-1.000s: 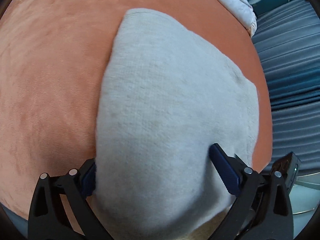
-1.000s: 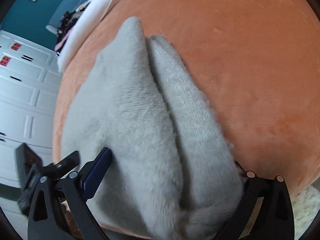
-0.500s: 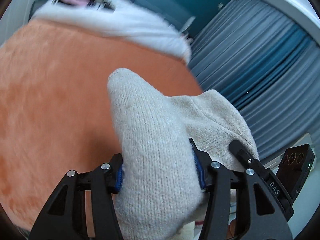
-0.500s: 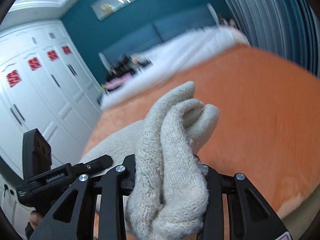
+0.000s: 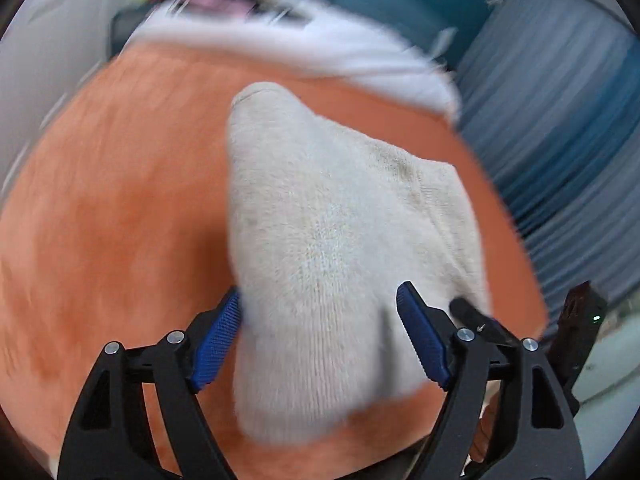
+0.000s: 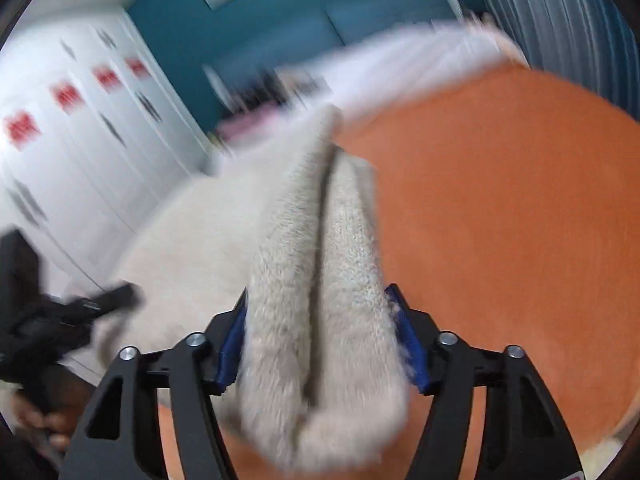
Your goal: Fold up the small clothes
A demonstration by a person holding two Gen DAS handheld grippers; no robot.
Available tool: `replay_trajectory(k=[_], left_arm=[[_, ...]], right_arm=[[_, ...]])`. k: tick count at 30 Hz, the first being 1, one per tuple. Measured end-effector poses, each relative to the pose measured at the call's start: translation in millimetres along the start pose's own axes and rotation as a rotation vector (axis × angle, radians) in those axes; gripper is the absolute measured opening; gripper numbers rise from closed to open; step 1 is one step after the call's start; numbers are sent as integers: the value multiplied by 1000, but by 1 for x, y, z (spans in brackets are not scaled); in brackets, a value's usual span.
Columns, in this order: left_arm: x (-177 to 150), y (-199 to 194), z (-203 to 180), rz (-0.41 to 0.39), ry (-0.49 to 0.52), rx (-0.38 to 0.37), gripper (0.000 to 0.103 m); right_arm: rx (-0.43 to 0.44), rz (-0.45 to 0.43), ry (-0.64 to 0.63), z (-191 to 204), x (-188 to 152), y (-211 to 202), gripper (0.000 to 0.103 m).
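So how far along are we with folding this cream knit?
Done: the cream knit garment is doubled over, with two layers showing side by side above the orange blanket. In hand: the right gripper has its jaws pressed on that folded end. The left gripper straddles the other end, but blur hides whether it grips. Left: lay it flat, release, and probably fold once more.

- No text readable in either view.
- Red signs (image 6: 66, 95) on white wardrobe doors (image 6: 92, 152): blurred, cannot be read.
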State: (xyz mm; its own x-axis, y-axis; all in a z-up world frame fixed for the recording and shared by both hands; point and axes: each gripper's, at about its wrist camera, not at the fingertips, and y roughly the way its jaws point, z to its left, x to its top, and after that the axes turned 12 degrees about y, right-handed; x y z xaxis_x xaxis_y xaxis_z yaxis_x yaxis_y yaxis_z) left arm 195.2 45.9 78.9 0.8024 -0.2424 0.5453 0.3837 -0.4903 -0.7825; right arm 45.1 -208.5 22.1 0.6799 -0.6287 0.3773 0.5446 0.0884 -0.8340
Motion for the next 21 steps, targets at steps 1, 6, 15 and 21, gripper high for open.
replay_trajectory(k=[1,6,15,21], left_arm=[[-24,25,23,57,-65,33,71],[-96,38,97,67,-366,-54,74],[-43,80,111,1,-368,-77,96],[-58,116,109,51,-391,-27,92]], right_arm=[[-43,86,25,-15,-17,24,42],[8,68,89,-41,-35,16,64],[44,158,113,-17,20,90,92],[110,229,156,-2,16,126,64]])
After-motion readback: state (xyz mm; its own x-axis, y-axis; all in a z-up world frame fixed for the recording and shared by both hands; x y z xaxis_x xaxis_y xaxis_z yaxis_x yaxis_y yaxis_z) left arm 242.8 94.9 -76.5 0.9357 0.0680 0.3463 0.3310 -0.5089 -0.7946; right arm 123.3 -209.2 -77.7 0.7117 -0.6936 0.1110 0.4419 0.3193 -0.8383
